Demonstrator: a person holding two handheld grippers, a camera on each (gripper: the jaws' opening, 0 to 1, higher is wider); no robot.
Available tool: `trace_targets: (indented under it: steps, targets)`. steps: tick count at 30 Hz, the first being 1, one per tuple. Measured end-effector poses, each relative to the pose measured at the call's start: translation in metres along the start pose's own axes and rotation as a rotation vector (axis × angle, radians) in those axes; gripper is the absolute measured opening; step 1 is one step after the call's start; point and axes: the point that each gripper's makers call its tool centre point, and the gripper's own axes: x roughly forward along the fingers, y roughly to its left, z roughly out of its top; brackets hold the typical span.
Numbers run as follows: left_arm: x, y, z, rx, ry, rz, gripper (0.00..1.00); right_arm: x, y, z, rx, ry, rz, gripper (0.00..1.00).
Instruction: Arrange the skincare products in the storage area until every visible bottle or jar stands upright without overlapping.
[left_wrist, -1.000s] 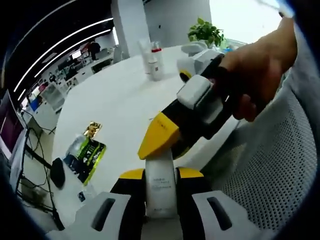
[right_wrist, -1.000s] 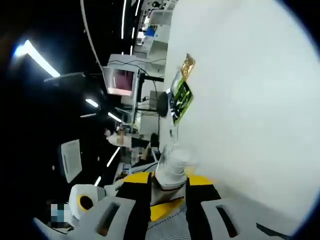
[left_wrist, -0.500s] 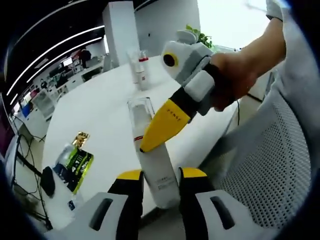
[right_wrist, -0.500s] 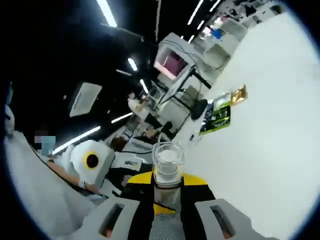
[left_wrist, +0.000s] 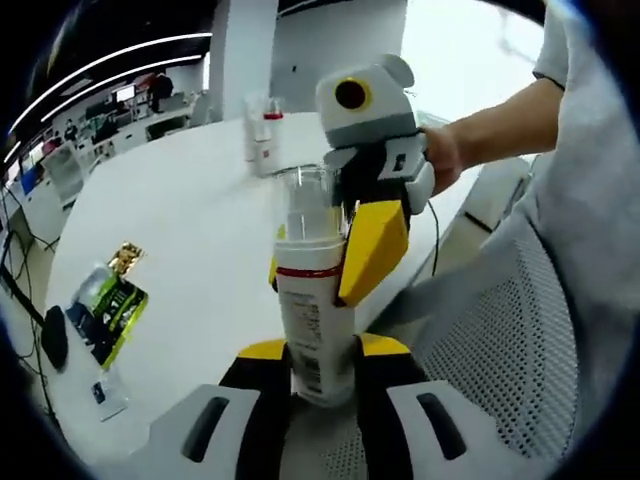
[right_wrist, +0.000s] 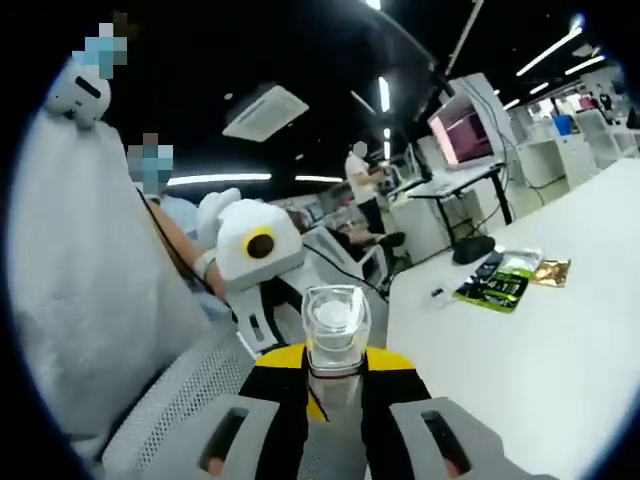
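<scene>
The bottle (left_wrist: 313, 325) has a matt white plastic body with printed text, a thin red band, and a clear, glossy plastic cap (right_wrist: 335, 322). The right gripper (left_wrist: 372, 215) has smooth, slightly shiny yellow plastic jaws and a grey-white matt plastic housing; the left gripper (left_wrist: 315, 365) shows yellow-tipped black jaws on pale plastic. The table (left_wrist: 190, 240) is smooth matt white. A glossy green packet (left_wrist: 110, 305) and a shiny gold foil wrapper (left_wrist: 125, 258) lie on its left. The chair (left_wrist: 490, 340) at right is grey woven mesh.
</scene>
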Motion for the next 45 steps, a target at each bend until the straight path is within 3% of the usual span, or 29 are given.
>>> trace_targets:
  steps: [4,5,9,12,13,17,20,23,26,28,31,34,38,39,40,42,45]
  targets:
    - [-0.001,0.015,-0.007,0.005,0.04,0.083,0.19,0.009,-0.014,0.001,0.124,-0.035,-0.127,0.14]
    - [-0.001,0.022,-0.01,0.028,0.056,0.127,0.19,0.011,-0.02,-0.002,0.191,-0.034,-0.177,0.15]
    - [-0.004,0.038,-0.017,-0.05,0.081,0.212,0.19,0.017,-0.036,-0.006,0.468,-0.091,-0.321,0.16]
    - [-0.004,0.041,-0.02,-0.034,0.102,0.229,0.19,0.019,-0.04,-0.013,0.759,-0.123,-0.385,0.16]
    - [-0.003,0.041,-0.022,-0.039,0.113,0.232,0.19,0.019,-0.042,-0.014,0.807,-0.137,-0.404,0.16]
    - [-0.003,0.039,-0.027,0.014,0.148,0.238,0.19,0.021,-0.047,-0.012,0.874,-0.192,-0.459,0.18]
    - [-0.002,0.037,-0.027,0.06,0.149,0.239,0.19,0.023,-0.052,-0.012,0.891,-0.188,-0.47,0.19]
    - [-0.003,0.037,-0.023,0.053,0.127,0.231,0.19,0.019,-0.05,-0.013,0.732,-0.119,-0.472,0.16]
    - [0.002,0.032,-0.021,0.057,0.112,0.191,0.19,0.015,-0.046,-0.015,0.667,-0.098,-0.425,0.15]
    - [0.004,0.026,-0.015,0.14,0.088,0.167,0.19,0.009,-0.042,-0.015,0.629,-0.11,-0.389,0.14]
    - [0.007,0.015,-0.013,0.171,0.072,0.115,0.19,0.002,-0.033,-0.015,0.467,-0.053,-0.331,0.14]
    - [0.009,0.002,-0.012,0.18,0.054,0.043,0.21,0.003,-0.012,-0.011,0.252,0.011,-0.21,0.14]
    - [0.012,-0.008,-0.021,0.198,0.092,-0.01,0.33,0.012,0.015,-0.017,-0.004,0.109,-0.067,0.14]
    - [0.012,-0.009,-0.021,0.2,0.094,-0.012,0.34,0.012,0.016,-0.017,-0.014,0.111,-0.062,0.14]
    - [0.011,-0.013,-0.022,0.208,0.096,-0.039,0.32,0.014,0.023,-0.016,-0.081,0.121,-0.018,0.14]
    - [0.01,-0.021,-0.024,0.206,0.1,-0.085,0.25,0.014,0.023,-0.014,-0.12,0.121,0.005,0.14]
    - [0.008,-0.015,-0.018,0.194,0.077,-0.058,0.24,0.012,0.022,-0.01,-0.171,0.112,0.036,0.14]
